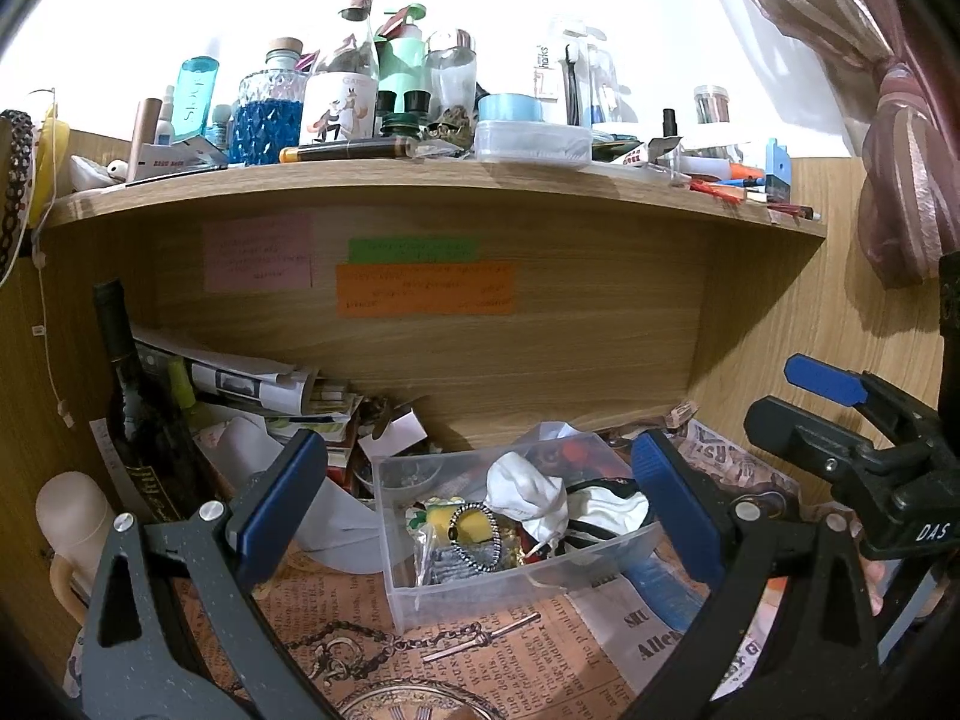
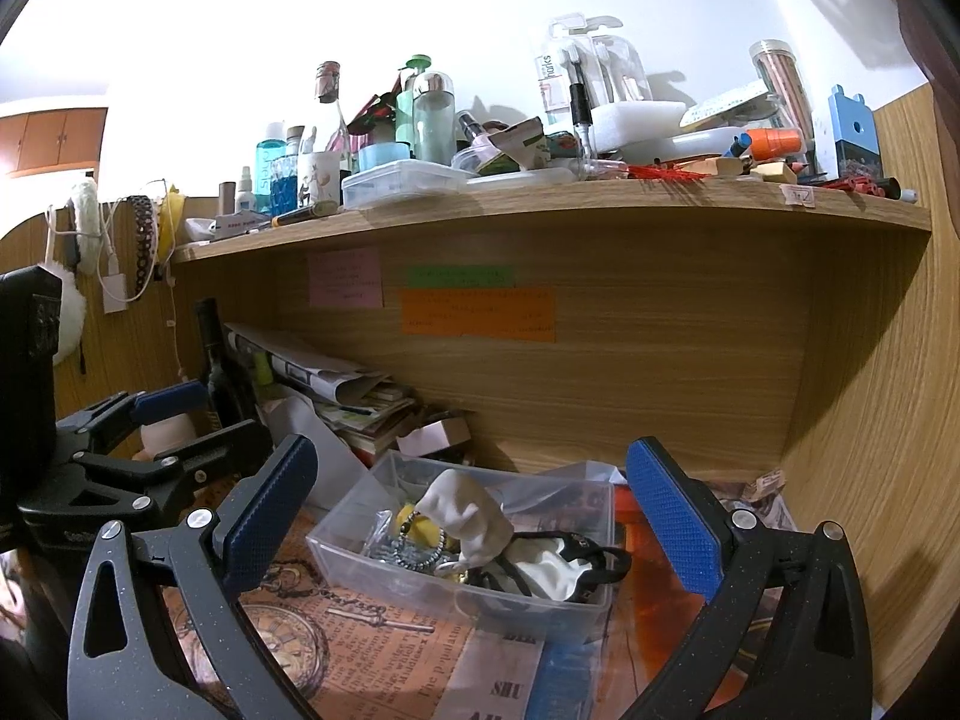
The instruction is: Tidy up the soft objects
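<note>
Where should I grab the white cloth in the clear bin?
Take the white cloth by its bunched peak, coming straight down from above. That peak stands higher than the clear bin walls, clear of the beaded bracelet and black straps below. Both tongs are open.

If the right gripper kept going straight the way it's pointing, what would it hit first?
Probably the white cloth sticking up from the clear plastic bin, though depth is unclear. The open right gripper holds nothing.
</note>
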Action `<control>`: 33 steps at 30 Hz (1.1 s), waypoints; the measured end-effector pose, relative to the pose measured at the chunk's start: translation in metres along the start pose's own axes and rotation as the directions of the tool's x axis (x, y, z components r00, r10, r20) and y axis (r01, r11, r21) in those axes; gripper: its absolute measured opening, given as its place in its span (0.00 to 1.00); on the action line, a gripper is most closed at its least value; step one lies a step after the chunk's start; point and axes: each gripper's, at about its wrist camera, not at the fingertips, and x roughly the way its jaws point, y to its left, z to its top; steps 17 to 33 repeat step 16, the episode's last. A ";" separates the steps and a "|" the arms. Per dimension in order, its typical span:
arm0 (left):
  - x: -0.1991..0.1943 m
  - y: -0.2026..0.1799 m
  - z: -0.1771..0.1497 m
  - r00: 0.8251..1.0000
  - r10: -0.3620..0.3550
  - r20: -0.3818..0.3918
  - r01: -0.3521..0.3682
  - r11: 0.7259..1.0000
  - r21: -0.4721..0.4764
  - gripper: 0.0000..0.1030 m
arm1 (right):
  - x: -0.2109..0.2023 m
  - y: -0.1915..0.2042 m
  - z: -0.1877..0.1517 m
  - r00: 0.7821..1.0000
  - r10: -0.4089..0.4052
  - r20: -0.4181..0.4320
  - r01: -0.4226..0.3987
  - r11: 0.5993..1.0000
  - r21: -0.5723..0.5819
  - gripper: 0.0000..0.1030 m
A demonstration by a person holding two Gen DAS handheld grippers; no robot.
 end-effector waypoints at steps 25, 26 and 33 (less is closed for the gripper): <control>0.001 0.004 0.000 1.000 -0.020 -0.009 0.020 1.000 0.002 1.00 | 0.002 -0.001 -0.002 1.000 0.003 -0.007 -0.003 1.000 -0.003 1.00; 0.001 0.004 0.000 1.000 -0.020 -0.009 0.020 1.000 0.002 1.00 | 0.002 -0.001 -0.002 1.000 0.003 -0.007 -0.003 1.000 -0.003 1.00; 0.001 0.004 0.000 1.000 -0.020 -0.009 0.020 1.000 0.002 1.00 | 0.002 -0.001 -0.002 1.000 0.003 -0.007 -0.003 1.000 -0.003 1.00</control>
